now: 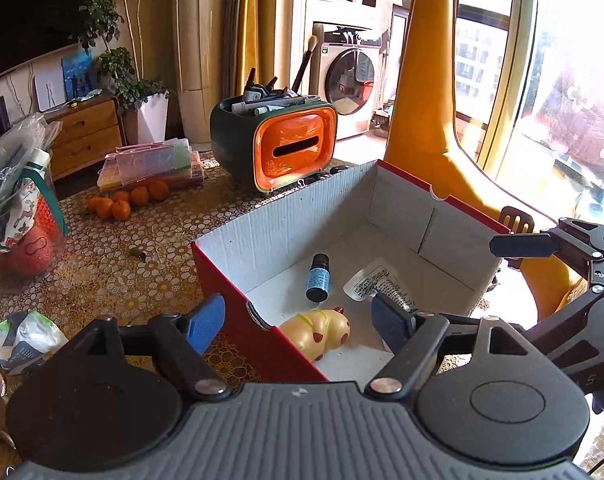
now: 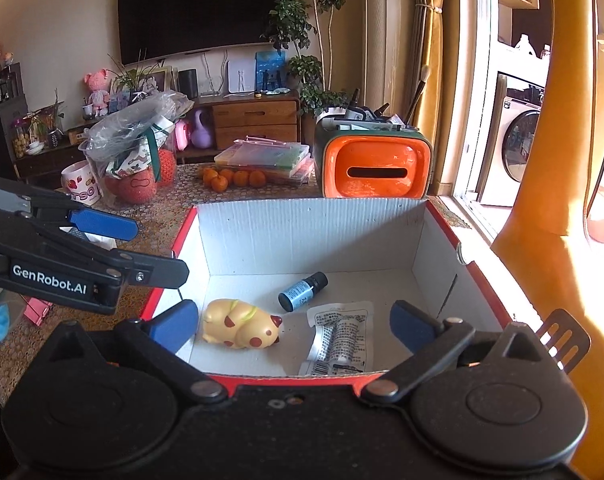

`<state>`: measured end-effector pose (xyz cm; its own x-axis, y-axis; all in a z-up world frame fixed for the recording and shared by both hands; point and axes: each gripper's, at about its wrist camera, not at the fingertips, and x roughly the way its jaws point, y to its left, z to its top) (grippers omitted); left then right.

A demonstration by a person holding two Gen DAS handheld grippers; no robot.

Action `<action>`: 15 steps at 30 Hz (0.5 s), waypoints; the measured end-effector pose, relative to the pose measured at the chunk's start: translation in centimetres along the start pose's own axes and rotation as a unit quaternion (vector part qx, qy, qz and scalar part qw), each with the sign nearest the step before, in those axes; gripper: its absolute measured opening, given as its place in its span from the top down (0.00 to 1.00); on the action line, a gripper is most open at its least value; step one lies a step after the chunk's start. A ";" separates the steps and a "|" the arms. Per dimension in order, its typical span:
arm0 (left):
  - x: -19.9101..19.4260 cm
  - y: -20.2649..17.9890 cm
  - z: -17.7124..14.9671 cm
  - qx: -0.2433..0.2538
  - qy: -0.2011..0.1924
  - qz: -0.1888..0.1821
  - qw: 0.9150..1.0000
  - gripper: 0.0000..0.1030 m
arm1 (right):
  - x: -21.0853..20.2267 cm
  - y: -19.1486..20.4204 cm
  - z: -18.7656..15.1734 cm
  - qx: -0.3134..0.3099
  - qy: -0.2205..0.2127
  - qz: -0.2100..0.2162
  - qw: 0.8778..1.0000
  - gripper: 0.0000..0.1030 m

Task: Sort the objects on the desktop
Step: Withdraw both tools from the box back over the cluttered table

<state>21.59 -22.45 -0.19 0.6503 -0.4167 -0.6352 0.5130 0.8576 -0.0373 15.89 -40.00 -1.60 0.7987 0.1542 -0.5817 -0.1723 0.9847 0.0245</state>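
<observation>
The left gripper (image 1: pixel 298 320) is standing wide, its blue pads (image 1: pixel 206 322) holding nothing; one pad is hanging outside the near corner of the box (image 1: pixel 286 220) and the other inside it, above the floor. The right gripper (image 2: pixel 296 326) is gaping as wide, also empty, its pads (image 2: pixel 174 324) poised on either side of the box's near edge without touching anything inside.

The box is lying open on the table (image 1: pixel 114 256), red outside, its white ribbed cardboard walls showing inside. Three things are resting on its floor. A glossy yellow toy (image 2: pixel 242 324), rounded and spotted with red-brown, is lying on its side near the left wall as the right view shows it. Just beside it, apart, a small dark bottle (image 2: pixel 302 292) with a black cap and a blue label is lying tipped over. Near that, a flat clear packet (image 2: pixel 339 338) printed with text is lying with a silvery tube sealed inside.

The table is wearing a lacy cover patterned with pale ovals. Beyond the box an orange and green holder (image 2: pixel 375 168), rounded and shiny with a slot in its face, is standing stuffed with pens and brushes. Oranges (image 2: pixel 234 178) are sitting clustered before a stack of clear plastic cases (image 2: pixel 266 158).
</observation>
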 end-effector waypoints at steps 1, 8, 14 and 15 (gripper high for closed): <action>-0.4 0.1 -0.2 0.000 -0.003 0.002 1.000 0.18 | -0.2 0.3 0.0 -0.002 -0.002 -0.001 1.000 0.00; -3.5 1.6 -1.6 -0.016 -0.026 0.023 0.999 0.01 | -2.0 2.7 0.2 -0.007 -0.030 -0.007 0.999 0.00; -6.1 4.0 -3.0 -0.040 -0.046 0.043 0.997 0.00 | -2.6 5.1 0.2 -0.001 -0.038 0.001 0.999 0.00; -6.5 4.4 -3.3 -0.043 -0.048 0.048 0.997 0.00 | -2.7 5.7 0.2 -0.003 -0.038 0.003 0.999 0.00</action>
<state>17.78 -14.95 1.29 0.7474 -0.3540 -0.5621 0.3975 0.9163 -0.0486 12.86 -34.76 0.26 0.8391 0.1656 -0.5182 -0.1801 0.9834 0.0225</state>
